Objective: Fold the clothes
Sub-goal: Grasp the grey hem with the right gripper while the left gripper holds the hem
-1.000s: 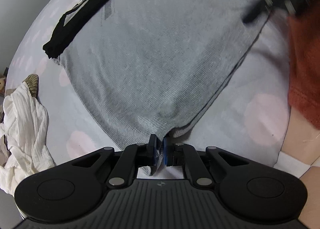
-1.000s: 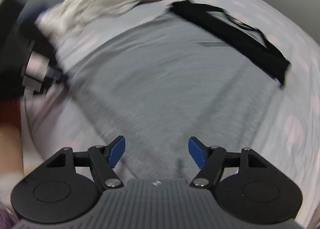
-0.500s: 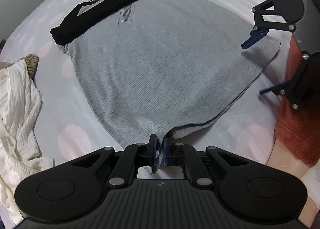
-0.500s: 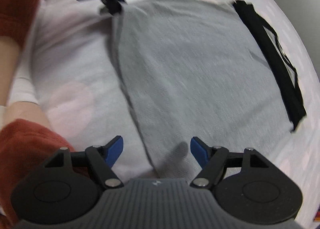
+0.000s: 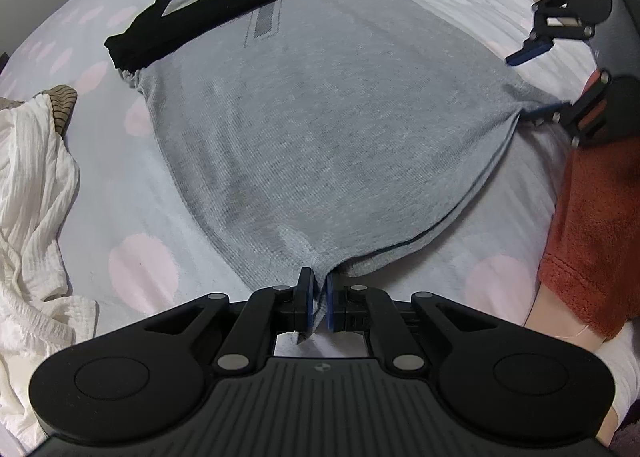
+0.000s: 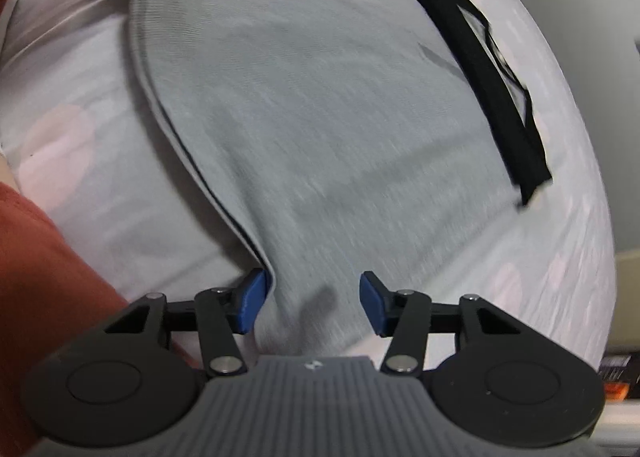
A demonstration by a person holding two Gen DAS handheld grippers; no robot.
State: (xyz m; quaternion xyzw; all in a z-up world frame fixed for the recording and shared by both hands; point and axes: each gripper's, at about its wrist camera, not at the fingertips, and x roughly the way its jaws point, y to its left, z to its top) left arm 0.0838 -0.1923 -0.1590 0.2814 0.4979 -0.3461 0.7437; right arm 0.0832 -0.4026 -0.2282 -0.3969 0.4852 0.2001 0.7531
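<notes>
- The grey knit T-shirt with black shoulders and collar point(image 5: 340, 129) lies spread flat on the pale bed sheet with pink dots point(image 5: 140, 273), hem toward the person, black collar end at the far side.
- The left gripper point(image 5: 318, 297) has its blue fingers pressed together on one hem corner, and the cloth puckers toward the pinch.
- The right gripper point(image 6: 312, 303) has its fingers spread, with the other hem corner lying between them; one blue fingertip point(image 6: 252, 297) touches the shirt's edge, but nothing is clamped yet. In the left wrist view the same gripper point(image 5: 536, 81) sits at that corner, where the fabric is drawn into a point.
- Judgement: this is the step of securing both hem corners before lifting the hem toward the collar.
- Risk: the right wrist view is smeared, which suggests movement; closing then could catch only the top layer, and the dark lower layer visible along the hem would be left behind, giving a skewed fold.
- Risk: the left pinch holds a small bite of cloth, so a hard pull could slip it free or drag the whole shirt across the sheet.
- Risk: the crumpled white ribbed garment point(image 5: 32, 197) lies just beside the shirt's left edge, and a sideways sweep could snag it.
- The rust-red fleece sleeve point(image 5: 592, 225) sits close to the hem.
</notes>
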